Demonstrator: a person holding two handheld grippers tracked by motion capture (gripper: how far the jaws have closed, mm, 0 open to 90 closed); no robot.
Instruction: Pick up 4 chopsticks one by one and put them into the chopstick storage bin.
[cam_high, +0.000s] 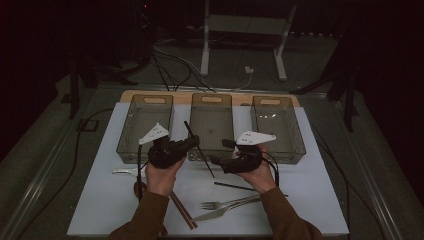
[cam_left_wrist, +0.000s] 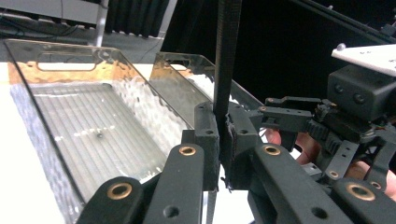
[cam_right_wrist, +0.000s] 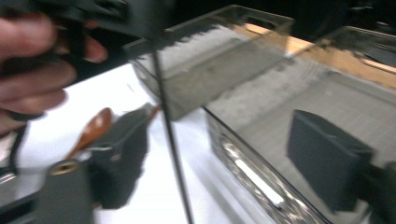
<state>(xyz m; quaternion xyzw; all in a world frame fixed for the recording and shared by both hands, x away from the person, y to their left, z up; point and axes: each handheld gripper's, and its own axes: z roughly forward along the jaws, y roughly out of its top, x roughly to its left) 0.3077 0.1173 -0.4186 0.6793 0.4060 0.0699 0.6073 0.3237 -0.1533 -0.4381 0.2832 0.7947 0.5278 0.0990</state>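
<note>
My left gripper (cam_high: 192, 142) is shut on a thin black chopstick (cam_high: 199, 148) and holds it slanted above the mat, in front of the middle clear tray (cam_high: 212, 125). In the left gripper view the chopstick (cam_left_wrist: 226, 70) stands upright, pinched between the two pads of my left gripper (cam_left_wrist: 223, 135). My right gripper (cam_high: 215, 161) points left toward the chopstick's lower end. In the right gripper view the jaws of my right gripper (cam_right_wrist: 224, 158) stand wide open, and the chopstick (cam_right_wrist: 170, 135) runs between them, touching neither pad.
Three empty clear trays stand in a row at the back of the white mat (cam_high: 310, 200): left tray (cam_high: 145, 127), right tray (cam_high: 277, 127). A second black chopstick (cam_high: 235, 186), forks (cam_high: 225, 204), brown chopsticks (cam_high: 182, 210) and a wooden spoon (cam_right_wrist: 91, 130) lie near the front.
</note>
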